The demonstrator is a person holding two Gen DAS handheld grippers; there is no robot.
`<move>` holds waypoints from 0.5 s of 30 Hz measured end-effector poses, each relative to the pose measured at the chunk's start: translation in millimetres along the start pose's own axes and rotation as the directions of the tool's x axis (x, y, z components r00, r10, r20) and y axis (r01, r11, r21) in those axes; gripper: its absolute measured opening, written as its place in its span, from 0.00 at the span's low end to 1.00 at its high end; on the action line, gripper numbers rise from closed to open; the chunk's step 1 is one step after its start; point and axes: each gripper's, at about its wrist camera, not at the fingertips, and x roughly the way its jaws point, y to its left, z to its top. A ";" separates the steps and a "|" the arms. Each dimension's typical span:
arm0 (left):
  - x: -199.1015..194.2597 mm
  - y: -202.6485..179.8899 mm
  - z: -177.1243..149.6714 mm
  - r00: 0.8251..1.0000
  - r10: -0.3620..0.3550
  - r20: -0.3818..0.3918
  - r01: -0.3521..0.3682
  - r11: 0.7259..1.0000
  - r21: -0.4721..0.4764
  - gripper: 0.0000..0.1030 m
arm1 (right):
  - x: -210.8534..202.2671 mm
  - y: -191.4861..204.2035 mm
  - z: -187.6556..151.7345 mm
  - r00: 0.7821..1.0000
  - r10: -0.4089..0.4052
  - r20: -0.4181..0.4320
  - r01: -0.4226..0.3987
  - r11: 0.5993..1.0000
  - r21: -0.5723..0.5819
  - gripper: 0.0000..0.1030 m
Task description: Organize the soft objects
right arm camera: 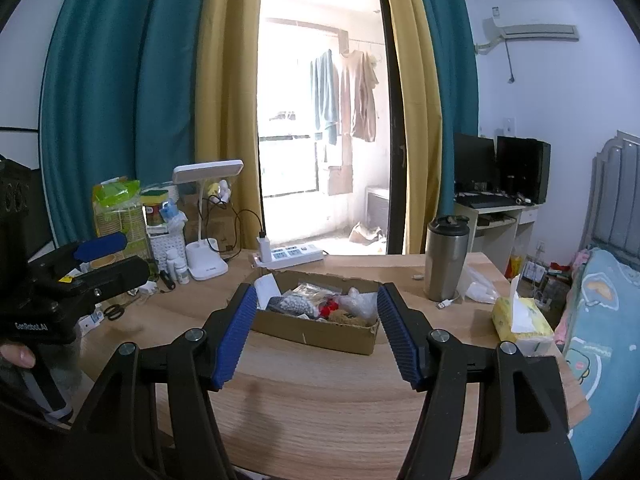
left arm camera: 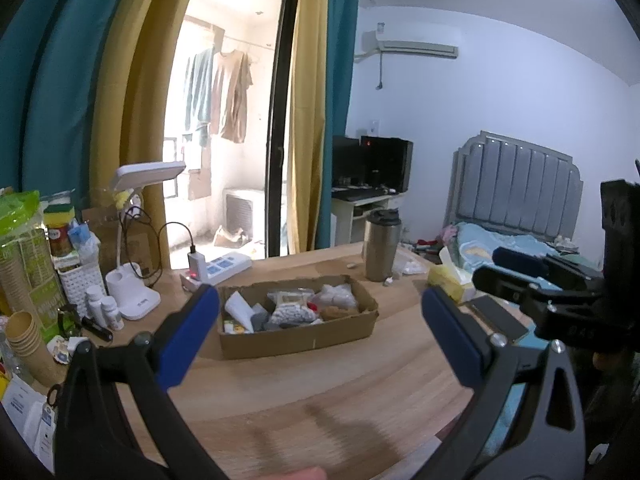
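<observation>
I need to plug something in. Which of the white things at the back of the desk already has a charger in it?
The white power strip behind the cardboard box: a white charger stands in its left end. The white desk lamp beside it has none.

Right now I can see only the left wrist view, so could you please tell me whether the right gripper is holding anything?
Observer: No. The right gripper is open with nothing between its pads, and it points at the cardboard box.
Operator: Thank you. Is anything lying near my left gripper that I cannot see?
Observer: Yes. Black scissors lie flat on the table, close to the left gripper.
</observation>
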 end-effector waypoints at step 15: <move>-2.4 1.7 -0.7 1.000 -0.001 -0.002 0.001 1.000 -0.008 0.99 | 1.2 3.1 -0.1 1.000 0.012 -0.004 -0.012 1.000 -0.003 0.64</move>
